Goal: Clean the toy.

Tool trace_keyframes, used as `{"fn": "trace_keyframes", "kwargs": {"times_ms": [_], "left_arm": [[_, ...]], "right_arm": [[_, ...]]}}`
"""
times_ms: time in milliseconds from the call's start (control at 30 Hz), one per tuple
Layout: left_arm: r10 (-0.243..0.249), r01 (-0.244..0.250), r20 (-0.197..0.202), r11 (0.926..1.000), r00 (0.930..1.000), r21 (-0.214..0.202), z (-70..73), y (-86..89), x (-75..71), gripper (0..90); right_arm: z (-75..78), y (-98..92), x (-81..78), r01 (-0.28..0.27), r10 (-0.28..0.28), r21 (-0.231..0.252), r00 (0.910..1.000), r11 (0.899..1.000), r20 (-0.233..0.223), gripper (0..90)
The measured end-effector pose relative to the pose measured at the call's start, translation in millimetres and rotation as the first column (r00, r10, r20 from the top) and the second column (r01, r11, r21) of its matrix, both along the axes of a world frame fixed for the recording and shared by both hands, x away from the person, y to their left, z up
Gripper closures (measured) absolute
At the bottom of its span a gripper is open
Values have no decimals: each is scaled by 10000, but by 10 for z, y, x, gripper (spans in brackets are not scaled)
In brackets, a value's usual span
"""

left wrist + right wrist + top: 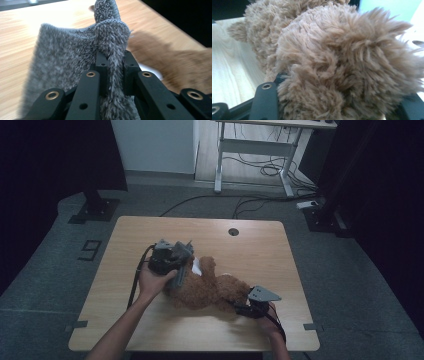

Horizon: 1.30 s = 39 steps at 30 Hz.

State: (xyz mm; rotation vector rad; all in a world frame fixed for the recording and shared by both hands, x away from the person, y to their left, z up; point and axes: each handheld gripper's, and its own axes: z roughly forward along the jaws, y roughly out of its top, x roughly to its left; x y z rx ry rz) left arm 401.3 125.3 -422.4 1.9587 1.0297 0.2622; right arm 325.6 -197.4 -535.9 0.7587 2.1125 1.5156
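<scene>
Altogether one teddy bear (210, 290), one grey cloth (75, 57), two claws.

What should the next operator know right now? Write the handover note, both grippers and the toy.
Left gripper: shut on a fold of grey fuzzy cloth, held up over the toy's upper end.
Right gripper: jaws closed on the brown plush toy, at its end nearest the person.
Toy lies on the wooden table, middle right.
Done: both grips taken.
Left, probably: getting the cloth onto or off the toy; which one cannot be told.
</scene>
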Motion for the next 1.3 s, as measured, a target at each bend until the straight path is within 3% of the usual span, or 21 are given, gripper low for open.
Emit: {"fn": "trace_keyframes", "kwargs": {"times_ms": [67,167,233,300,367,500,633,733,833,900,1033,1133,1200,1233,1300], "left_arm": [[-177,178,-87,9998,9998,91,-12,-146,33,786],[-303,322,-614,9990,9977,310,-131,-288,89,784],[-283,304,-666,9991,9974,300,-217,-304,70,784],[-279,279,-645,9996,9975,-16,-260,-257,21,787],[-322,304,-673,9992,9972,-273,-291,-193,-44,791],[-410,400,-232,9983,9989,-415,-354,-124,-243,794],[-431,442,177,9964,9989,-730,-432,-47,-444,795],[-329,378,445,9929,9985,-1129,-485,-4,-580,796],[-322,408,791,9931,9963,-1095,-519,-7,-686,797],[-374,465,847,9929,9957,-1091,-520,-4,-724,797],[-462,551,785,9918,9958,-1157,-523,45,-758,797],[-560,647,719,9899,9958,-1258,-540,63,-782,796],[-686,776,725,9885,9950,-1295,-558,49,-820,795],[-672,772,839,9895,9942,-1219,-563,45,-851,795],[-696,812,915,9883,9934,-1293,-581,55,-898,795]], "right_arm": [[2,12,10,46,-45,-73,9999,10000,94,387],[6,23,35,117,-112,-198,9997,9997,238,385],[2,28,44,174,-168,-208,9994,9996,289,374],[5,32,41,274,-269,-211,9993,9994,253,335],[26,39,33,430,-431,-142,9990,9990,-72,266],[85,35,4,744,-730,120,9932,9972,-912,131],[182,-34,-60,575,-472,581,9851,9967,-1651,71],[323,-96,-118,600,-458,788,9843,9951,-1706,59],[515,-146,-150,828,-582,1561,9860,9843,-1563,55],[614,-103,-115,1030,-806,1308,9828,9860,-1663,44],[600,79,22,751,-672,232,9676,9969,-2434,9],[411,191,110,283,-377,-328,9397,9991,-3398,0],[261,259,133,282,-582,-849,9252,9960,-3751,0],[208,275,130,251,-524,-755,9209,9968,-3864,5],[168,259,102,220,-370,-434,9222,9988,-3849,95]]}}
